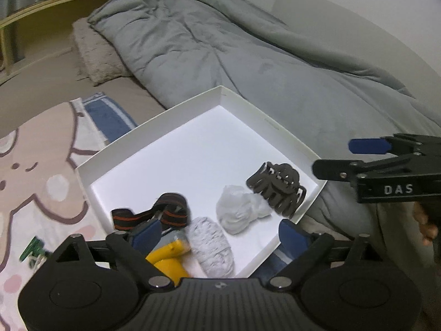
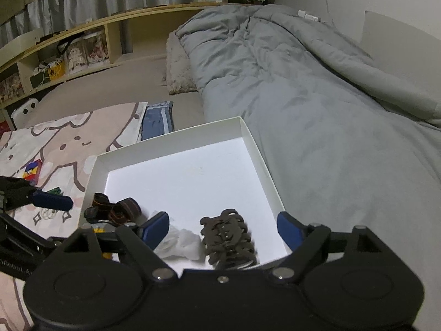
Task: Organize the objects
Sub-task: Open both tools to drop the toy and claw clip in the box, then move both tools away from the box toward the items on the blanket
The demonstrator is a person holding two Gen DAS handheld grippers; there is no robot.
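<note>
A: Where are the things?
B: Inside the white box (image 1: 190,104), at its near end: hair claw (image 1: 277,189), white wad (image 1: 239,211), striped band (image 1: 154,215).
A: Grippers?
B: Left gripper (image 1: 219,233) and right gripper (image 2: 224,227) both spread wide, empty, above that box's near edge.

The white tray (image 1: 176,121) looked like smooth, matt cardboard, and in it the dark hair claw (image 1: 277,189) was matt plastic beside a crumpled, thin white plastic bag (image 1: 238,211) and a fuzzy grey knit sock (image 1: 210,244). The striped band (image 1: 162,213) seemed woven elastic; the grey duvet (image 2: 317,104) was soft, matt cloth, and the shelf (image 2: 110,27) was pale wood.
</note>
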